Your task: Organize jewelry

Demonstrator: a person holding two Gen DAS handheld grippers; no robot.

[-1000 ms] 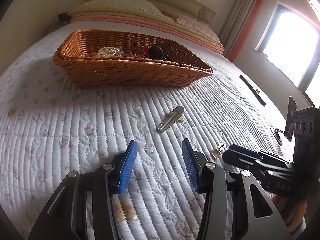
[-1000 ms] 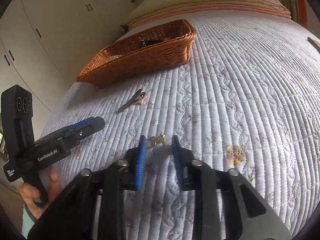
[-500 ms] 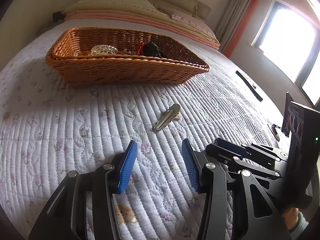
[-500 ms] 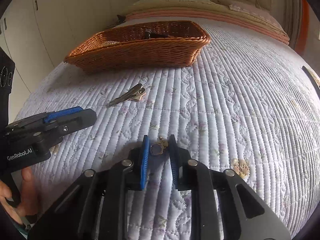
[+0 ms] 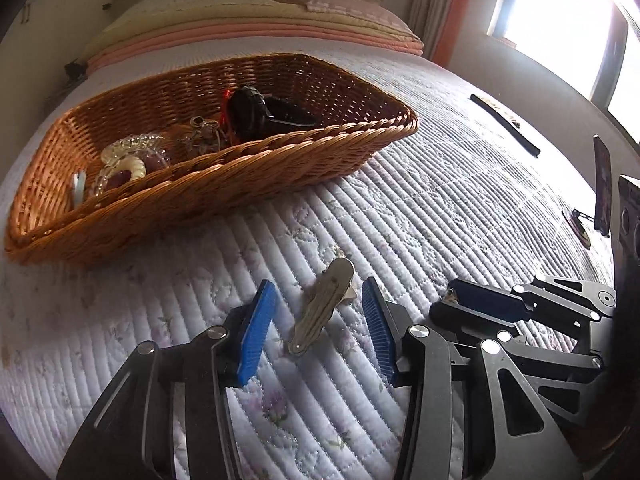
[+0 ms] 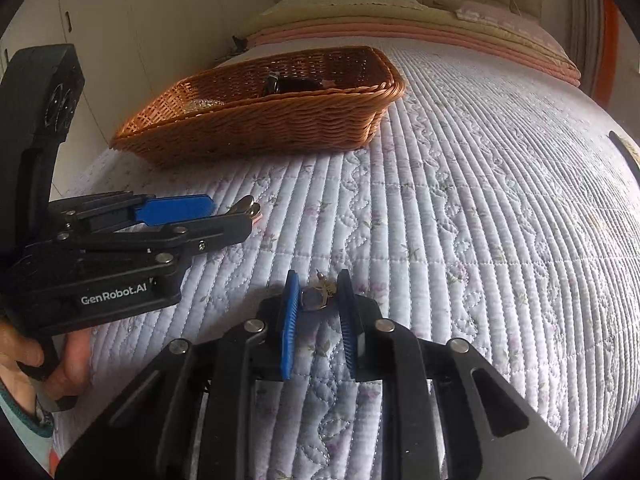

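Observation:
A silver hair clip (image 5: 320, 312) lies on the quilted bedspread (image 5: 440, 208) between the blue pads of my left gripper (image 5: 318, 284). Its jaws are closing, and neither pad touches the clip. My right gripper (image 6: 319, 276) is shut on a small gold earring (image 6: 314, 299), low over the quilt. In the left wrist view the right gripper (image 5: 454, 298) sits just right of the clip. In the right wrist view the left gripper (image 6: 230, 214) shows with the hair clip's (image 6: 246, 205) end beside it. Behind stands the wicker basket (image 5: 248, 176) (image 6: 260, 128), holding glass bangles (image 5: 128, 160) and a black piece (image 5: 260, 112).
A black strip (image 5: 504, 124) lies far right on the quilt, and a phone on a stand (image 5: 602, 188) is at the right edge. Folded bedding and pillows (image 5: 256, 28) are stacked at the bed's head. A person's hand (image 6: 24, 360) holds the left gripper.
My left gripper has moved forward until the hair clip lies between its jaws, which have narrowed. My right gripper has closed on the earring and shifted closer to the left one.

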